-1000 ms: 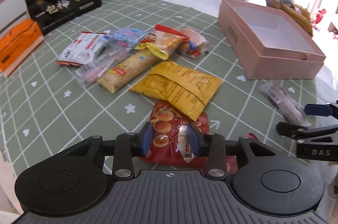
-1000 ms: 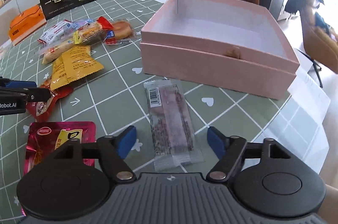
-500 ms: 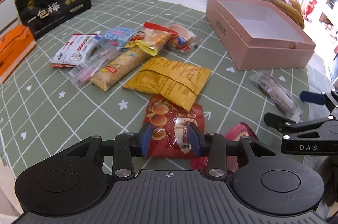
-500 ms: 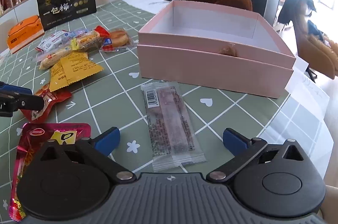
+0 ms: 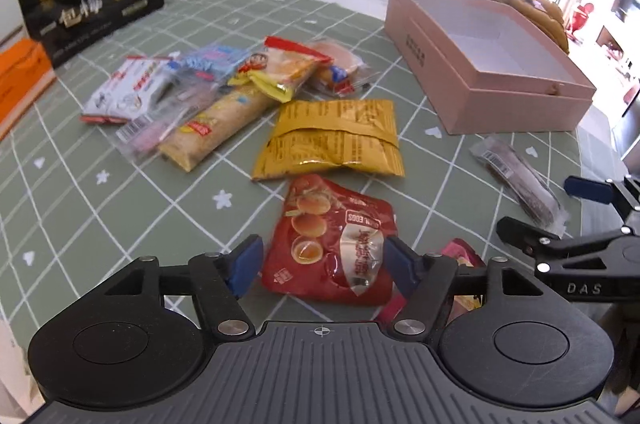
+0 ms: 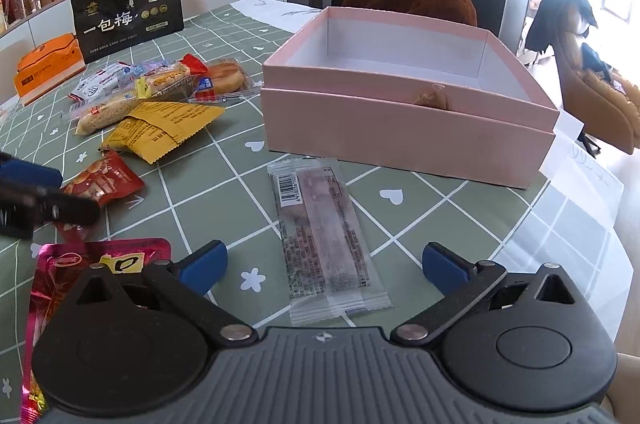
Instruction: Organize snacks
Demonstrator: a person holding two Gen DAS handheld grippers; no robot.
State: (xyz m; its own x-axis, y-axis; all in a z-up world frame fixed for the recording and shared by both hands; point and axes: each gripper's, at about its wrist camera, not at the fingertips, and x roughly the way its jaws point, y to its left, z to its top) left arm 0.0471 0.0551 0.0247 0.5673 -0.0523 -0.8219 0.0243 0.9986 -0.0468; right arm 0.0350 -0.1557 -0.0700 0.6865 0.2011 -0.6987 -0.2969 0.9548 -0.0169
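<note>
A red snack packet point(image 5: 332, 244) lies flat on the green checked tablecloth between the pads of my left gripper point(image 5: 322, 264). Its jaws are opening and the pads stand just off the packet's sides. My right gripper point(image 6: 324, 266) is wide open around the near end of a clear-wrapped dark bar point(image 6: 324, 236), without touching it. The pink box point(image 6: 400, 132) stands open and empty just beyond the bar. In the left wrist view the right gripper point(image 5: 552, 208) sits at the right by the bar point(image 5: 516, 180).
A yellow packet point(image 5: 332, 140) and a heap of several snacks point(image 5: 200, 92) lie beyond the red one. A magenta packet point(image 6: 80, 264) lies at my near left. A black bag point(image 5: 92, 0) and an orange box point(image 5: 20, 76) stand at the far left. The table edge runs close on the right.
The left jaws, narrow on the red packet before, have spread wide off it. The right jaws widened around the bar a second ago and have stayed wide since.
</note>
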